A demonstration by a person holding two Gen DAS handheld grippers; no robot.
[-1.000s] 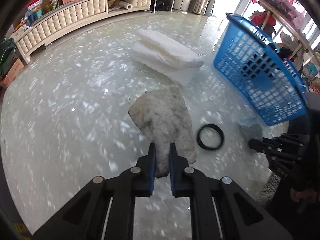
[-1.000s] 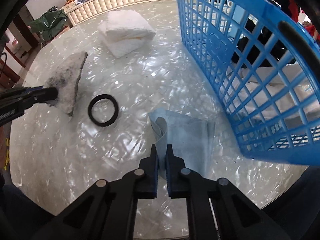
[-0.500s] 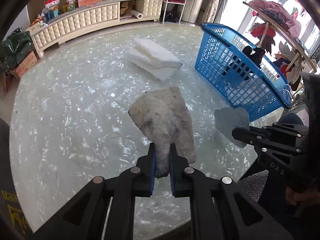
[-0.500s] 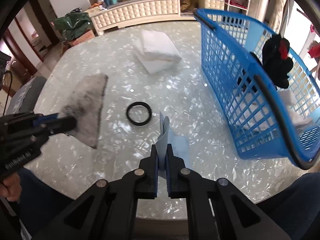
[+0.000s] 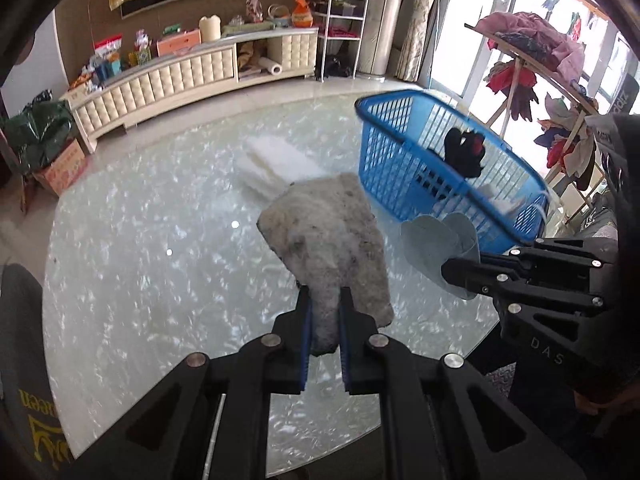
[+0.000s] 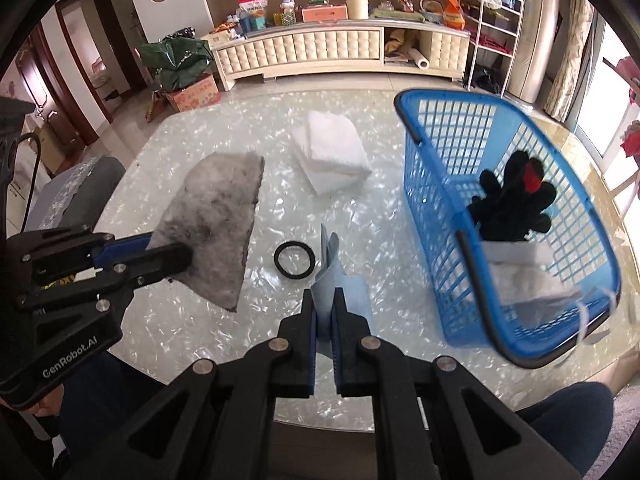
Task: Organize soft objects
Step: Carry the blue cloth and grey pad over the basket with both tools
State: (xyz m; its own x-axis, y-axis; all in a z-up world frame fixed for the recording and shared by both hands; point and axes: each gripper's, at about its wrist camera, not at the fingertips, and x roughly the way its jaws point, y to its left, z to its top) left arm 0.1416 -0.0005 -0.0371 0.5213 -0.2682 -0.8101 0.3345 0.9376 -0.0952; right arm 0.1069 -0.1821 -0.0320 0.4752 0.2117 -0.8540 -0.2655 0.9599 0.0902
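Note:
My left gripper (image 5: 323, 308) is shut on a grey speckled felt pad (image 5: 328, 240) and holds it high above the round table; the pad also shows at left in the right wrist view (image 6: 212, 220). My right gripper (image 6: 323, 304) is shut on a light blue cloth (image 6: 332, 280), also lifted; the cloth shows in the left wrist view (image 5: 436, 244). A blue plastic basket (image 6: 440, 152) stands on the table's right side with a black and red glove (image 6: 512, 200) and white cloths (image 6: 532, 284) inside.
A folded white towel (image 6: 332, 152) lies on the table (image 6: 160, 340) behind the pad. A black ring (image 6: 295, 259) lies on the table in front of my right gripper. A cream cabinet (image 6: 320, 52) stands beyond the table. A clothes rack (image 5: 532, 48) is at right.
Both grippers have risen well above the table, carrying the grey pad and the blue cloth up with them. The table and basket now look farther away.

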